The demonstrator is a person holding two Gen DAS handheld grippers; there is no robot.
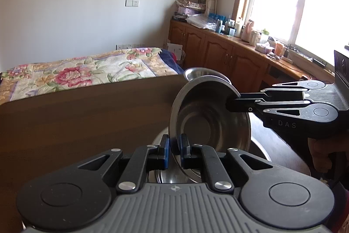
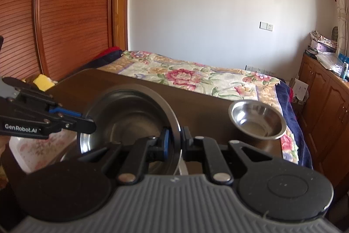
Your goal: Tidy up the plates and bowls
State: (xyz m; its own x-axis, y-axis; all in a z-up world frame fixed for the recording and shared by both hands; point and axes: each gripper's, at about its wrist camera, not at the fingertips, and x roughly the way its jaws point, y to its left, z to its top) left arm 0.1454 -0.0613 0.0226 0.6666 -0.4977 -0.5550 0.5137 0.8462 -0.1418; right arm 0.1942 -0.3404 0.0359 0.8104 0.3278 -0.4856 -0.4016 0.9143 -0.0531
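Observation:
A steel bowl (image 1: 202,123) hangs tilted on its side above the dark wooden table (image 1: 65,115). My left gripper (image 1: 174,143) is shut on its near rim, blue pads on either side of the edge. My right gripper (image 1: 229,102) reaches in from the right and is shut on the opposite rim. In the right wrist view the same bowl (image 2: 124,117) faces the camera, with my right gripper (image 2: 175,134) pinching its rim and my left gripper (image 2: 89,121) holding the far side. A smaller steel bowl (image 2: 257,121) stands upright on the table's far right part. More steel dishes (image 1: 259,150) lie under the held bowl.
A bed with a floral blanket (image 1: 87,71) lies just beyond the table. Wooden cabinets with a cluttered top (image 1: 229,51) run under the window on the right. A white floral-patterned item (image 2: 37,145) sits at the table's left, and a wooden wardrobe (image 2: 65,14) stands behind.

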